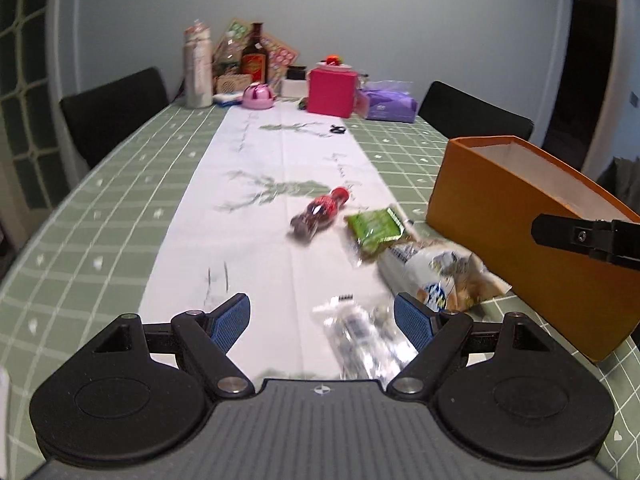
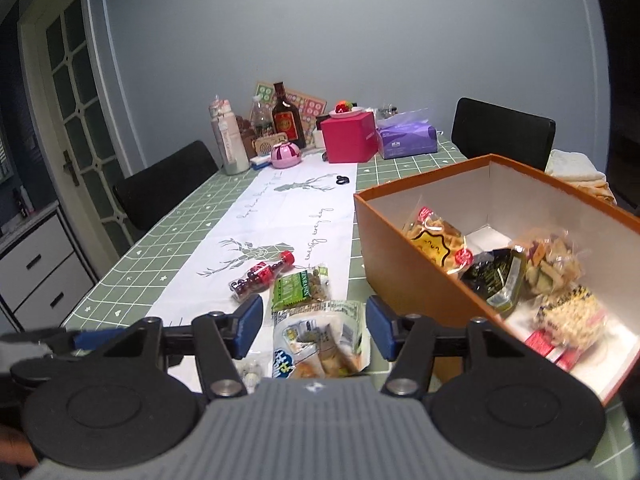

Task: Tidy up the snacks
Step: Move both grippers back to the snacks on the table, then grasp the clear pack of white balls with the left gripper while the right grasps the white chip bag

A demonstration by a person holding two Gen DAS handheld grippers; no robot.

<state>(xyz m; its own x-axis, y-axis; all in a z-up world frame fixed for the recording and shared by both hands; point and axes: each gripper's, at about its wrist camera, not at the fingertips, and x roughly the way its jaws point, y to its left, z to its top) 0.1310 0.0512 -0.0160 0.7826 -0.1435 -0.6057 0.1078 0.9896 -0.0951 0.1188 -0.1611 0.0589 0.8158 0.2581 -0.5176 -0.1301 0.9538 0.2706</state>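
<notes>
Home dining rm — long table (image 2: 168, 216) w/ green check cloth, black chairs (image 2: 164, 184) either side, glass-pane door (image 2: 76, 92) left of it.

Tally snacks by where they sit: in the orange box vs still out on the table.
In the orange box: 5 visible (waffle bag, dark pouch, mixed chips bag, noodle pack, red packs)
On the table: 4 (candy bottle, green packet, white bag, clear packet)
Total: 9

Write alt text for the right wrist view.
The open right gripper hovers over a white snack bag on the table runner. To its right, an orange box holds several snack packets; a green packet and small red-capped bottle lie ahead.
</notes>
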